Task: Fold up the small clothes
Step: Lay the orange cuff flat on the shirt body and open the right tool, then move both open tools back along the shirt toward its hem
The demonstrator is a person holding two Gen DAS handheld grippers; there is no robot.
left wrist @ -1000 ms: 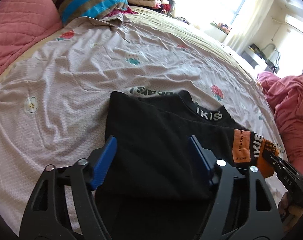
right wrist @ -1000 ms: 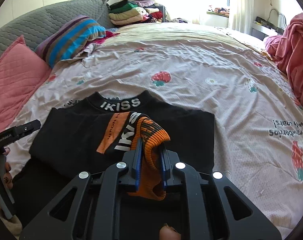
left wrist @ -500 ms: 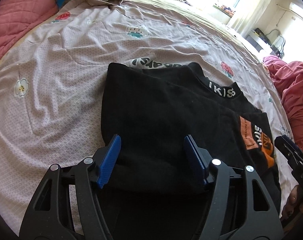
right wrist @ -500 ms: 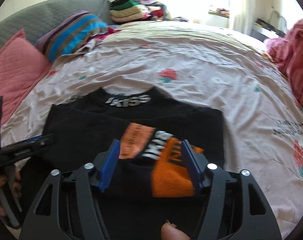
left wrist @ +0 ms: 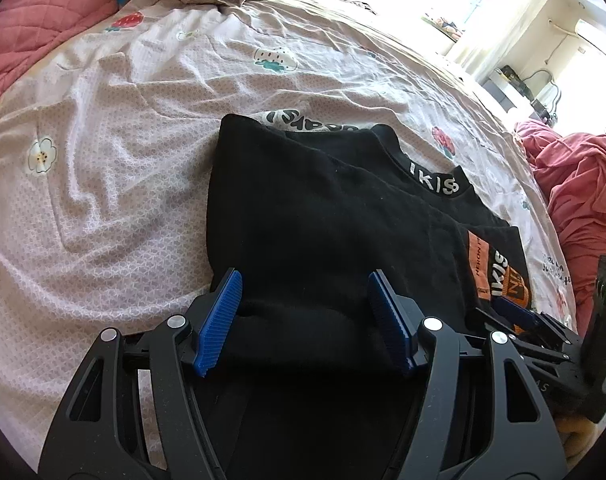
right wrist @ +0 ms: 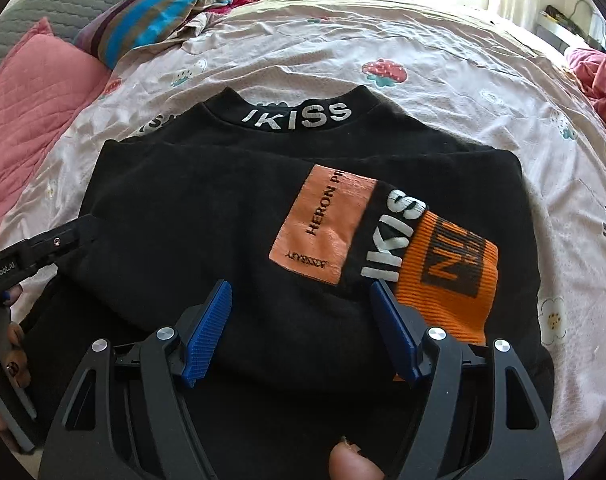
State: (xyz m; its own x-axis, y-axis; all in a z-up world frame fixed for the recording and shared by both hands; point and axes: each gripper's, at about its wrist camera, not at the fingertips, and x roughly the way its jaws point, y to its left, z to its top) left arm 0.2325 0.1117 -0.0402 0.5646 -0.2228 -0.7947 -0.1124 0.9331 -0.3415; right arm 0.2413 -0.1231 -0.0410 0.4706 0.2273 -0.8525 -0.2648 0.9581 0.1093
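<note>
Lying folded on the bedsheet (right wrist: 443,52), the black top (right wrist: 207,208) sat under both claws. The right claw (right wrist: 303,328) had just been opening, jaws wide over the near hem, the orange cuff (right wrist: 451,276) beside it. The left claw (left wrist: 305,320) gaped too, seemingly gripping nothing.
</note>
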